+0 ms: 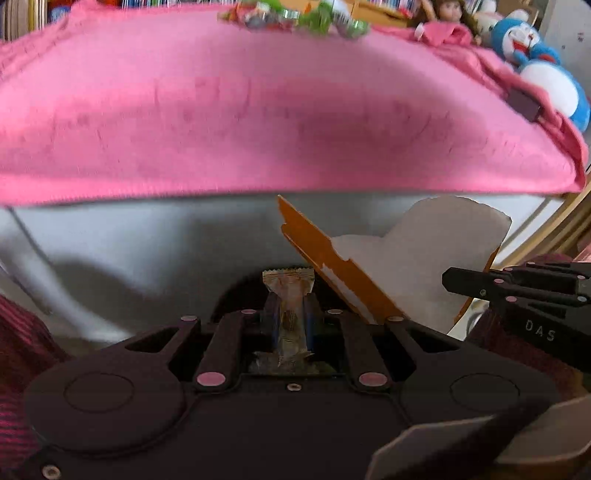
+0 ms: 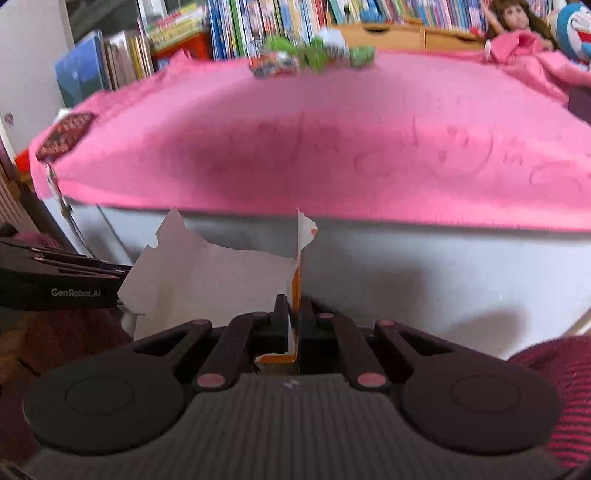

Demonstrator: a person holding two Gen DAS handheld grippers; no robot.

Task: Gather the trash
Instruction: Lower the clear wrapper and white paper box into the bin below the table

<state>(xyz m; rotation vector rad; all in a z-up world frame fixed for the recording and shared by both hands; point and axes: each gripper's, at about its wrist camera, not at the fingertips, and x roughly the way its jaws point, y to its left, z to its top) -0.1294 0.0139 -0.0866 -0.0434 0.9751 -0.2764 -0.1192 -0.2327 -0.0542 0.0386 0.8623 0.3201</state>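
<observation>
My left gripper (image 1: 290, 295) is shut on a small crinkled snack wrapper (image 1: 291, 291) with a zigzag top edge, held upright between the pads. My right gripper (image 2: 293, 302) is shut on the edge of a torn orange-and-white carton (image 2: 207, 273), whose white inner face spreads to the left. In the left wrist view the same torn carton (image 1: 424, 251) stands to the right of the wrapper, with the right gripper (image 1: 448, 278) pointing in from the right edge. A pile of green and mixed wrappers (image 2: 310, 55) lies at the far side of the pink-covered table (image 2: 332, 147).
The table's grey front panel (image 1: 147, 240) rises just ahead of both grippers. A doll (image 2: 517, 22) and a blue plush toy (image 1: 532, 55) sit at the far right. Bookshelves (image 2: 258, 22) line the back. Dark red striped fabric (image 2: 561, 387) lies low at the sides.
</observation>
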